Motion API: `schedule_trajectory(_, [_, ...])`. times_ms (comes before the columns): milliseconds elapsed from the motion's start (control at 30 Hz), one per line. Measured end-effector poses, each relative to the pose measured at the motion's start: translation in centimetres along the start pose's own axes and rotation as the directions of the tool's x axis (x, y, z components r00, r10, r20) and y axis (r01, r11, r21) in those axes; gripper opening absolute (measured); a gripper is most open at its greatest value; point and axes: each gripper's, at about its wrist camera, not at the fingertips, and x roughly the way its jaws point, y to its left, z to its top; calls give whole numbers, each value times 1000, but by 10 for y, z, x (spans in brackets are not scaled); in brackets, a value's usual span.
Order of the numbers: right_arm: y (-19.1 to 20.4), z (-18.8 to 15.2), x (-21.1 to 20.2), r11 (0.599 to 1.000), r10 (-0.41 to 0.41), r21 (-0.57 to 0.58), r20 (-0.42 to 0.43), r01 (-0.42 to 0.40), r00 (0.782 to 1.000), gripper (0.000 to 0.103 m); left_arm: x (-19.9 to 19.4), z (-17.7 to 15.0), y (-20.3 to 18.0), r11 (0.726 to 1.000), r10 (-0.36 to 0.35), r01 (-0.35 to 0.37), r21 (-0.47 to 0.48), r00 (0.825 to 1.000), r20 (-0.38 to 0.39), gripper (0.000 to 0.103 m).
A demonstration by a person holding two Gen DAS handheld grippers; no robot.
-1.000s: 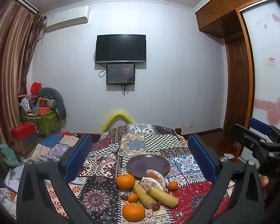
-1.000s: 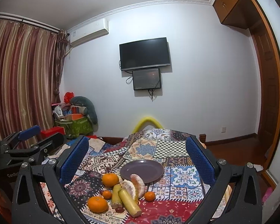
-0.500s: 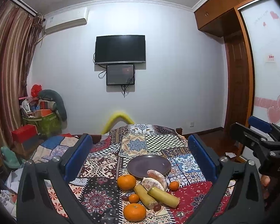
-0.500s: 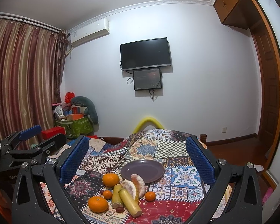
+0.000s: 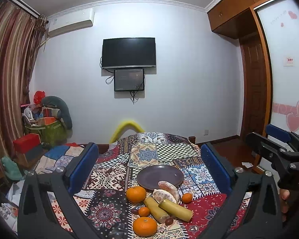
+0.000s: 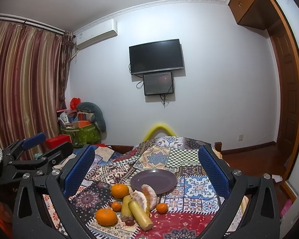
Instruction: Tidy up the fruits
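Purple plate [image 5: 160, 176]: bare, on patchwork table [image 5: 101, 181]
Fruit: oranges [image 5: 136, 194], peeled segments [image 5: 166, 192] beside plate
Left tool [image 5: 149, 167]: spread
Right tool [image 6: 146, 166]: spread

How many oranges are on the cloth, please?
4: two large, one left of the plate, one nearest the camera; two small, one between them, one right of the peeled segments.

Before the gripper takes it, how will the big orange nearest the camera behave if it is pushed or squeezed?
The nearest orange looks round and lies loose on the patterned cloth, so a push would probably roll it. Its skin seems smooth, so it may slip between narrow pads. It likely gives a little under pressure; a gentle grip seems safer.
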Motion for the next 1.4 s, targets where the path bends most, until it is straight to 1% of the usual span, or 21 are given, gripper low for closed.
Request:
schedule_trajectory(700, [-2,3,0,1000,0,-1,3,0,1000,103,4,-3,0,1000,1,-1,-10,1000,-6,103])
schedule_trajectory(1033, [-4,-2,4,1000,-4,2,-12,4,1000,103,10,-8,4,1000,10,-10,-14,1000,-29,103])
schedule_trajectory(1133, [-6,-8,10,1000,-10,-3,-30,10,999,103,17,-16,7,1000,17,-18,-11,998,-57,103])
schedule_trajectory(1233, [-9,-19,23,1000,-26,-9,-81,26,996,103,30,-27,13,1000,10,-12,-15,994,-110,103])
schedule_trajectory(1300, [-13,-28,33,1000,-24,-9,-132,23,991,103,40,-36,17,1000,1,-5,-24,988,-152,103])
schedule_trajectory(1400, [-17,-44,44,999,-39,-31,-182,34,982,103,58,-53,26,999,5,-14,-36,974,-227,103])
